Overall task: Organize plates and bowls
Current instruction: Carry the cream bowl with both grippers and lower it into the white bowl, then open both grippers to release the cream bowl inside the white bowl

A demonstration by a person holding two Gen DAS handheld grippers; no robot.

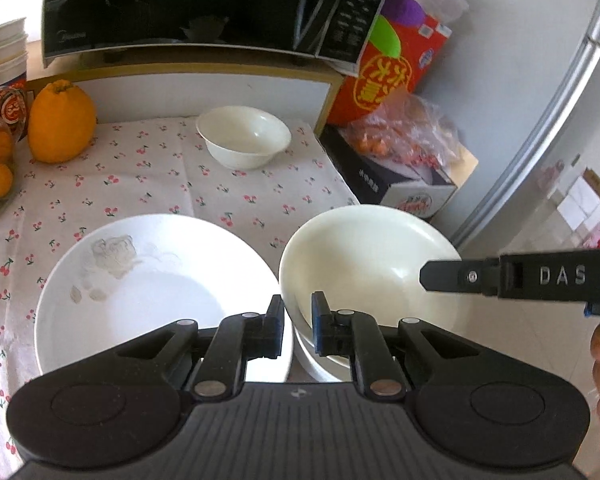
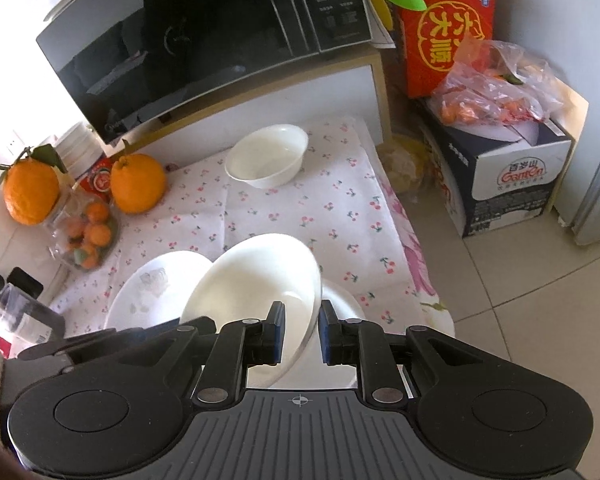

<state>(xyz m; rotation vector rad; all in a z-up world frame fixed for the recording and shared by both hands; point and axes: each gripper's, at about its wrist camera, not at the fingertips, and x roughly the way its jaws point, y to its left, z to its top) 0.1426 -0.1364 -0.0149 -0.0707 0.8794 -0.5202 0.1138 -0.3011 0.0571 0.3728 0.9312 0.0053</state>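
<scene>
A cream bowl (image 1: 364, 264) is held tilted between both grippers above another white dish (image 2: 348, 304). My left gripper (image 1: 298, 320) is shut on the bowl's near left rim. My right gripper (image 2: 302, 326) is shut on its right rim (image 2: 312, 312); it shows in the left wrist view (image 1: 440, 276) as a black finger over the bowl. A white plate with a faint grey flower print (image 1: 148, 296) lies to the left on the cherry-print cloth (image 1: 140, 184). A smaller white bowl (image 1: 244, 140) stands upright at the back of the cloth.
A black microwave (image 1: 204, 4) sits on a shelf behind the cloth. Large oranges (image 1: 60, 120) and a bag of small oranges (image 2: 88, 236) lie at the left. A red box (image 2: 444, 20) and a dark carton with a plastic bag (image 2: 500, 160) stand on the right, on the tiled floor.
</scene>
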